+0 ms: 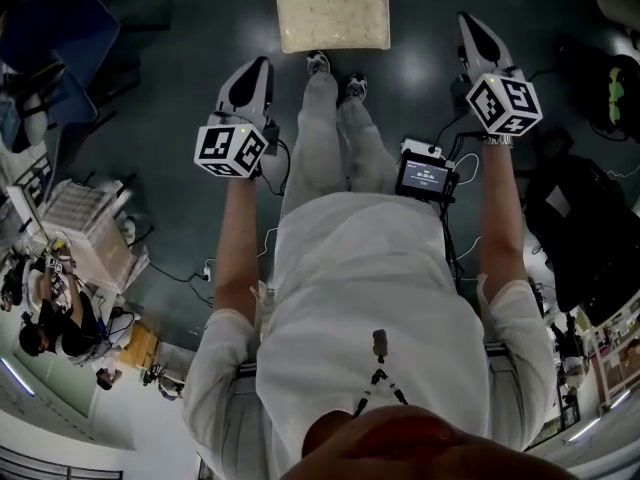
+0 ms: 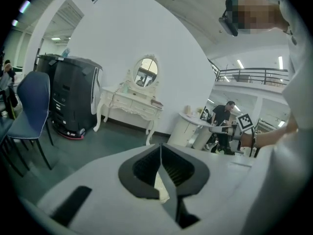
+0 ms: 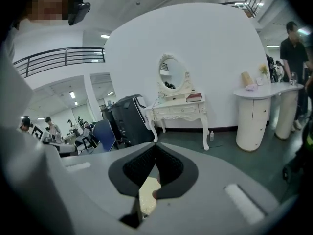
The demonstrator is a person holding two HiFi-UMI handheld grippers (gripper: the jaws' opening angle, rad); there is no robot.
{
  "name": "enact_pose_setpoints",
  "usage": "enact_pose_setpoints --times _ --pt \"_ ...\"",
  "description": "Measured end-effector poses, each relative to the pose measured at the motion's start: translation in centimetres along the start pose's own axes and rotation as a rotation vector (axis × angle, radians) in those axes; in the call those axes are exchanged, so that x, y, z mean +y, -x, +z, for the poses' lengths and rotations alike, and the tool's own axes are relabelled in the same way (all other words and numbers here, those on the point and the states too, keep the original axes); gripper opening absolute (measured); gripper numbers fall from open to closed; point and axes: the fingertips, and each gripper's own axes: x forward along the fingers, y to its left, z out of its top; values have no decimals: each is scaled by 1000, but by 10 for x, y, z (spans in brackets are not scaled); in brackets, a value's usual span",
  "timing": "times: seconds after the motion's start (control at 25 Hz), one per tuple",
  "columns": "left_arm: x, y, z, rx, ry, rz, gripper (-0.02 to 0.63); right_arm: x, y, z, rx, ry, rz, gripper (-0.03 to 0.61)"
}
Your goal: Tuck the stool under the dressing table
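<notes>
Stool (image 1: 332, 15) one, closed tongs (image 1: 258, 68) (image 1: 470, 24) two

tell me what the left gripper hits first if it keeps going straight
Likely the dark floor short of the dressing table; the stool lies right of the left gripper. Depth unclear.

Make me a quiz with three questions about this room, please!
1. What colour is the dressing table? A black; B blue; C white.
2. Where is the stool? A under the dressing table; B on the floor before the person's shoes; C on a chair.
3. How are the left gripper and right gripper? A shut, empty; B wide open; C shut on the stool.
Answers: C, it shows white in both gripper views; B, the head view shows it just ahead of the shoes; A, each pair of jaws meets with nothing between.
</notes>
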Motion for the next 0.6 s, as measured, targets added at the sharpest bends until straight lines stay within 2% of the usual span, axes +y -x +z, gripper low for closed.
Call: enact_pose_setpoints --times 0.12,0.32,0.48,0.6 --pt "26 -32 -39 58 3 -14 15 -5 -31 -40 34 -41 -5 8" --pt "72 -85 -114 147 15 -25 26 -15 -85 -141 143 -100 -17 8" --pt "120 -125 -168 190 40 4 48 -30 -123 -219 207 -163 -59 8" --pt "160 -147 -215 234 43 38 91 -34 -148 -280 256 -180 -76 8"
